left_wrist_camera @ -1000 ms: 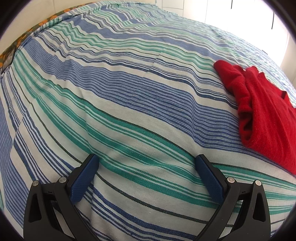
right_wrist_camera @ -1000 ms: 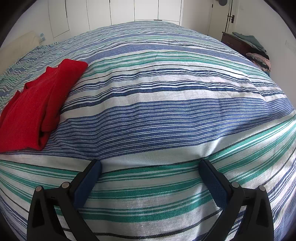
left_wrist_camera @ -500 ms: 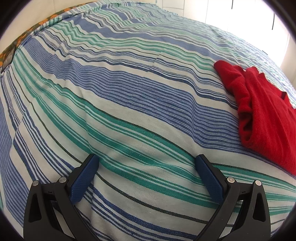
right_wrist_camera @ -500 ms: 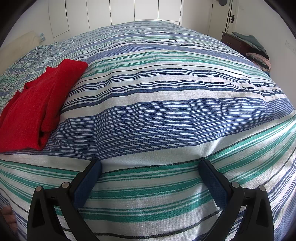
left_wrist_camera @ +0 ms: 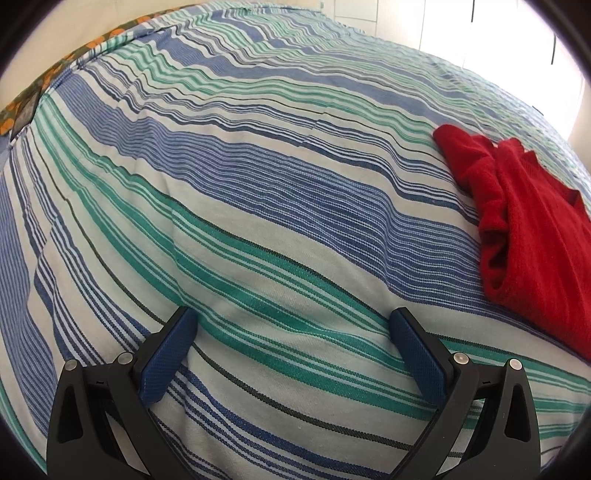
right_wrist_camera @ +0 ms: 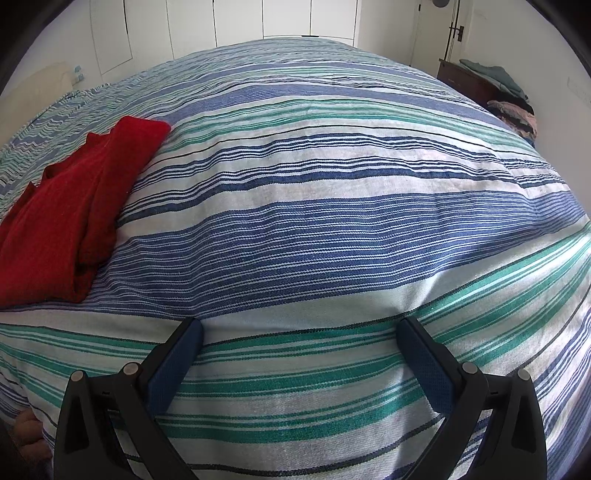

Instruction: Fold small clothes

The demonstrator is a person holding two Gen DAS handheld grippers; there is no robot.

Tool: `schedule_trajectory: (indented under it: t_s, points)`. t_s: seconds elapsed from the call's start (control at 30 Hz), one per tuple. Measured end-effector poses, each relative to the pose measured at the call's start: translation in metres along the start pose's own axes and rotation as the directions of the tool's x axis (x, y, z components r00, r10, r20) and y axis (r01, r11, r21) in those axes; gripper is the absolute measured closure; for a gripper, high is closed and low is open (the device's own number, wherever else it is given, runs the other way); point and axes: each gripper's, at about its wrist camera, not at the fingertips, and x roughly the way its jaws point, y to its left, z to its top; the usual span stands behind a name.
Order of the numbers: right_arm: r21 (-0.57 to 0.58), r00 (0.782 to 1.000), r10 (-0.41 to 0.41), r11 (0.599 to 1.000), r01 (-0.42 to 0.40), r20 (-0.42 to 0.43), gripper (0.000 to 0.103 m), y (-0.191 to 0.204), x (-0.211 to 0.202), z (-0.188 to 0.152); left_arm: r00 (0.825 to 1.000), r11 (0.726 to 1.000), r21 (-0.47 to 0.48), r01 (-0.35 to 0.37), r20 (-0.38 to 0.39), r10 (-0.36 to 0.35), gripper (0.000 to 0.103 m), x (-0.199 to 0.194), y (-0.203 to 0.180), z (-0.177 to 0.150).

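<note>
On the striped bedspread point(left_wrist_camera: 280, 206) nothing has shifted over the last second: the left gripper point(left_wrist_camera: 293, 332) and right gripper point(right_wrist_camera: 299, 341) stay spread wide and empty, well apart from the red garment point(left_wrist_camera: 532, 236) lying bunched between them, so folding has not begun.

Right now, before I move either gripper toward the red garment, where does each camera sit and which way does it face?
Left wrist: sits on the left gripper, low over the striped bedspread, facing across the bed; its open fingers show at bottom, the red garment at right.
Right wrist: sits on the right gripper, facing across the bed toward white cupboard doors; its open fingers show at bottom, toes at lower left, the garment at left.
Shared: both see the same red garment and bedspread, so the garment lies between the grippers.
</note>
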Motion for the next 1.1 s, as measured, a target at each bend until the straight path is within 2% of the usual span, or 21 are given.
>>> schedule_trajectory:
  t_s: [1.1]
  points:
    - [0.001,1.0,0.012,1.0,-0.012,0.005,0.0,-0.003,-0.0014,-0.0028,1.0,1.0,-0.001,0.025,-0.002,-0.025,0.0,-0.0004,0.005,0.0006]
